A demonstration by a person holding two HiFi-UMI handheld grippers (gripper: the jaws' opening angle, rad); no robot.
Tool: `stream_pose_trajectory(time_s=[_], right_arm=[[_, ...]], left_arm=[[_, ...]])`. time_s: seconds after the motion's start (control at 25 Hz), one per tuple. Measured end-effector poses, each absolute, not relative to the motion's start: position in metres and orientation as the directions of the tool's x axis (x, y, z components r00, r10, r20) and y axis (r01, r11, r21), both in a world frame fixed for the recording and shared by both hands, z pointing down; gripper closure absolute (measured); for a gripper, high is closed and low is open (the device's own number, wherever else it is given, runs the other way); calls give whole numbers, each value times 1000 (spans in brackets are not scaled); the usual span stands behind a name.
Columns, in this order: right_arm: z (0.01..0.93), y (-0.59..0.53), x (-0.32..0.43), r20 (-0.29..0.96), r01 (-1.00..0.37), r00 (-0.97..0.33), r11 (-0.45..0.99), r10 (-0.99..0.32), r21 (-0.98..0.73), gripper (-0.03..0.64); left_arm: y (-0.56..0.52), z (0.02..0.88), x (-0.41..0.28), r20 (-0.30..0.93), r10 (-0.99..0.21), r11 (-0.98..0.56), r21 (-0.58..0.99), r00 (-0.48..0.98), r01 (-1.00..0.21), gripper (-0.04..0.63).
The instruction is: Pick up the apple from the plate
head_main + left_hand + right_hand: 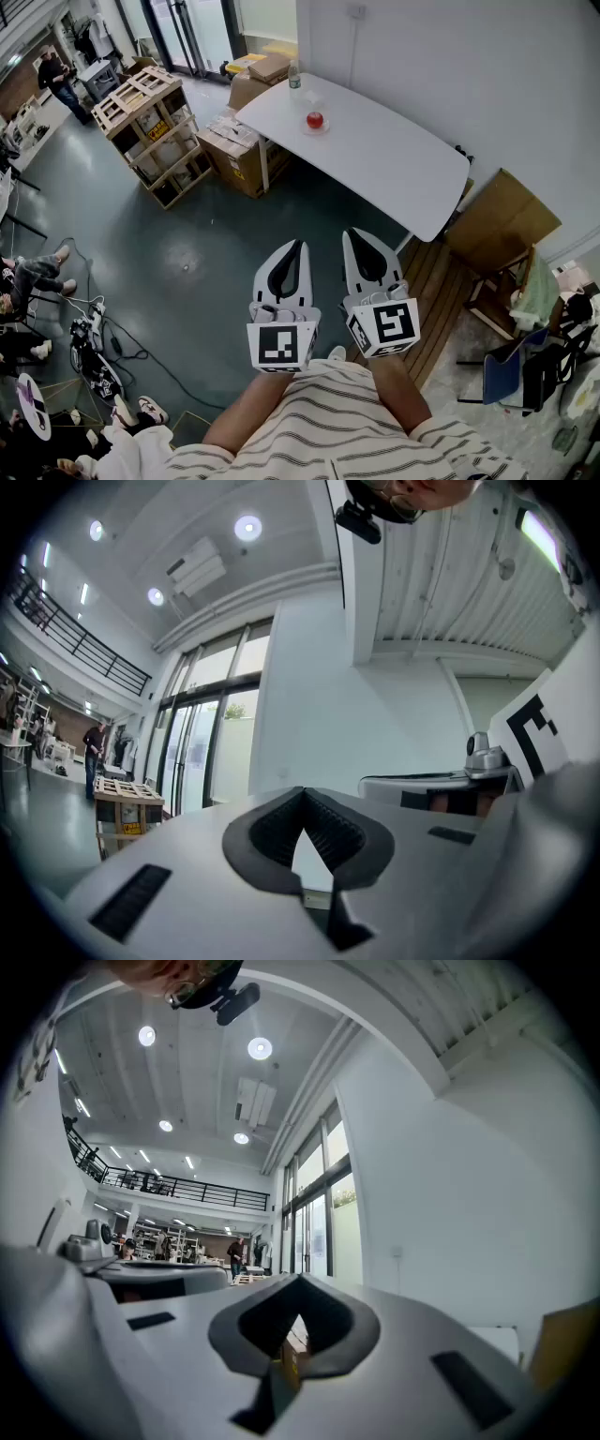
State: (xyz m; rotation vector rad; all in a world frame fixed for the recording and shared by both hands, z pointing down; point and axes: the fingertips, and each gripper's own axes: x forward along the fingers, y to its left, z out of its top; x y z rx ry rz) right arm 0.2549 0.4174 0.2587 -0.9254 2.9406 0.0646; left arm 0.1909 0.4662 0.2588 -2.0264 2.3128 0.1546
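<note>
- Apple (315, 120): red, on plate (324, 128), far end of white bench (394, 159), near bottle (294, 75).
- Left gripper (298, 246): well short of bench, over floor (141, 244); fingers (262, 836) pressed together, empty.
- Right gripper (349, 234): well short of bench; fingers pressed together, empty.

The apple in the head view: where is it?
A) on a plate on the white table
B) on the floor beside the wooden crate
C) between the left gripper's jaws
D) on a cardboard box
A: the apple lies on the plate on the white table.
</note>
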Motion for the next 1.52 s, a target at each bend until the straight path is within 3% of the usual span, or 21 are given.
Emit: stream_pose_trajectory(time_s=[0.56, 0.92, 1.16, 1.52], right_arm=[[265, 402, 274, -62, -487, -873, 871, -483, 60, 604], [288, 358, 289, -29, -501, -865, 865, -501, -15, 604], [309, 322, 265, 3, -515, -857, 856, -516, -46, 604], [306, 222, 174, 5, -575, -818, 818, -575, -15, 604]], left_arm=[[443, 265, 218, -111, -978, 171, 34, -174, -985, 591], [411, 287, 228, -60, -980, 187, 28, -189, -982, 591], [376, 317, 202, -6, -983, 181, 65, -182, -981, 591], [267, 319, 106, -27, -991, 127, 127, -131, -984, 591]])
